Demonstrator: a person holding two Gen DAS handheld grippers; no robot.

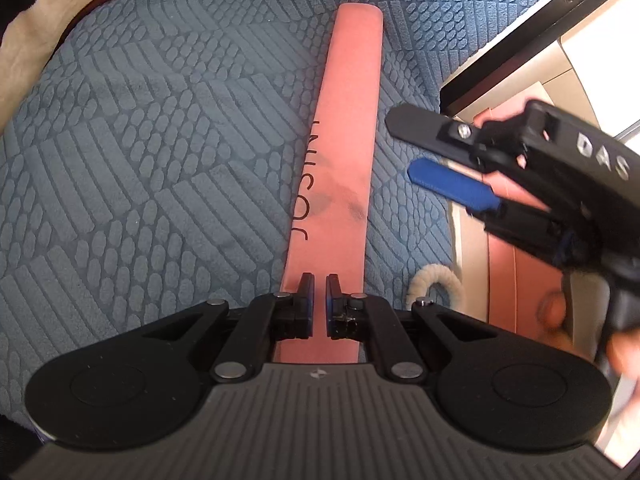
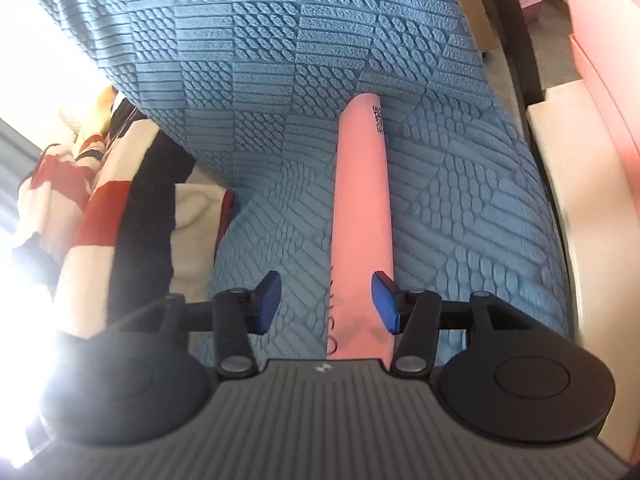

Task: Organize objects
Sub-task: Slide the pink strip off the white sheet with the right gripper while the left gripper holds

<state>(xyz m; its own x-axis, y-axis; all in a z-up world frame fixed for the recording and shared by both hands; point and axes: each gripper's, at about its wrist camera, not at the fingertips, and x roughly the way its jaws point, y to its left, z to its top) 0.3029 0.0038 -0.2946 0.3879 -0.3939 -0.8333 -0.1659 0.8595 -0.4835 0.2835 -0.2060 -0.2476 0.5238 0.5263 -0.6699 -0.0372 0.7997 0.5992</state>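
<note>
My left gripper (image 1: pixel 319 288) is clenched on the near end of the pink box (image 1: pixel 344 128), which lies on the blue cushion (image 1: pixel 160 140). Only my right view shows my right gripper (image 2: pixel 326 300) released, pads astride the box without touching, and a striped blanket (image 2: pixel 100 208).

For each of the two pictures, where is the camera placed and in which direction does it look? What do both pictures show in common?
Left wrist view: sits on the left gripper, looks down along its nearly shut jaws at the pink strip on the blue textured cover; the right gripper and a hand show at right.
Right wrist view: sits on the right gripper, looks down along the pink strip between open jaws; striped fabric at left.
Shared: pink strip, blue cover.
</note>
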